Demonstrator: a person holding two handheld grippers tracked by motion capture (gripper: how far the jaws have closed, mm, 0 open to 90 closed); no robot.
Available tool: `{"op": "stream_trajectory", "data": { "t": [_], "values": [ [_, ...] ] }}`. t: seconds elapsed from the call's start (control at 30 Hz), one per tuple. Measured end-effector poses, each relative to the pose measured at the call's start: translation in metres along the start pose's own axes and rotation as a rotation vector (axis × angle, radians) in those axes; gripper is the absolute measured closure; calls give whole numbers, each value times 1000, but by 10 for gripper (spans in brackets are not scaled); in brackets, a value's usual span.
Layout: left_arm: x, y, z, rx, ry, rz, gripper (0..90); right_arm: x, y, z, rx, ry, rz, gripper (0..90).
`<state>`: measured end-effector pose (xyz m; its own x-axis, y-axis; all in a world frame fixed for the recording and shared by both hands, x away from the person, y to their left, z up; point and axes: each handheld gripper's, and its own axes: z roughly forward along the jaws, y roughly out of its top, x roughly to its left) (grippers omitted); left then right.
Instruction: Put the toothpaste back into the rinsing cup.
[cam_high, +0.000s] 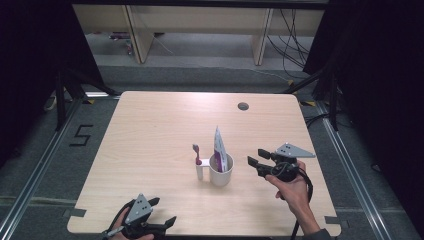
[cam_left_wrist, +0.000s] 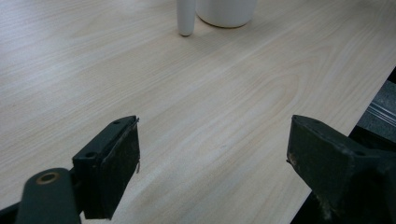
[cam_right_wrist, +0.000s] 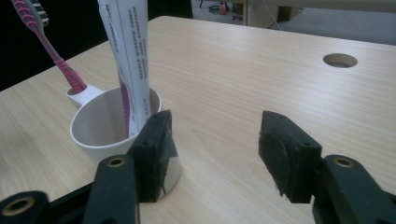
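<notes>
Right claw (cam_high: 256, 156) sits just beside the white cup (cam_high: 221, 172), jaws apart, nothing between them; in the right gripper view its one jaw is right up against the cup wall (cam_right_wrist: 100, 135), the other out over bare table (cam_right_wrist: 243, 79). Toothpaste tube (cam_high: 219, 146) stands nearly upright inside the cup, leaning on the rim nearest that claw, well above the jaw tips. Pink toothbrush (cam_high: 196, 153) is in the small side holder (cam_high: 200, 170) on the cup's far side from the claw. Left claw (cam_high: 156, 212) is well apart from all of it at the near table edge, jaws wide, empty. Handling guess: tube is light and soft, will dent and pivot if pinched on the flat body, so take it low on the exposed part across the flat faces (crimped top is stiffer but slippy). Cup looks ceramic or hard plastic, smooth, rigid: grip over the rim, one jaw inside.
</notes>
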<state>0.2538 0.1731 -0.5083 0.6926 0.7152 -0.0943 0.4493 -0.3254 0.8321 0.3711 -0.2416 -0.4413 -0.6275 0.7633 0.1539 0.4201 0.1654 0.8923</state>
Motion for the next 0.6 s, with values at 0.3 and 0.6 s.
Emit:
{"op": "stream_trajectory", "data": {
  "t": [0.3, 0.6],
  "values": [
    [1, 0, 0, -5, -1, -3, 164, -1, -5, -6, 16, -13, -4, 371],
    [1, 0, -1, -3, 3, -2, 164, -3, -14, -14, 22, -8, 24, 346]
  ]
}}
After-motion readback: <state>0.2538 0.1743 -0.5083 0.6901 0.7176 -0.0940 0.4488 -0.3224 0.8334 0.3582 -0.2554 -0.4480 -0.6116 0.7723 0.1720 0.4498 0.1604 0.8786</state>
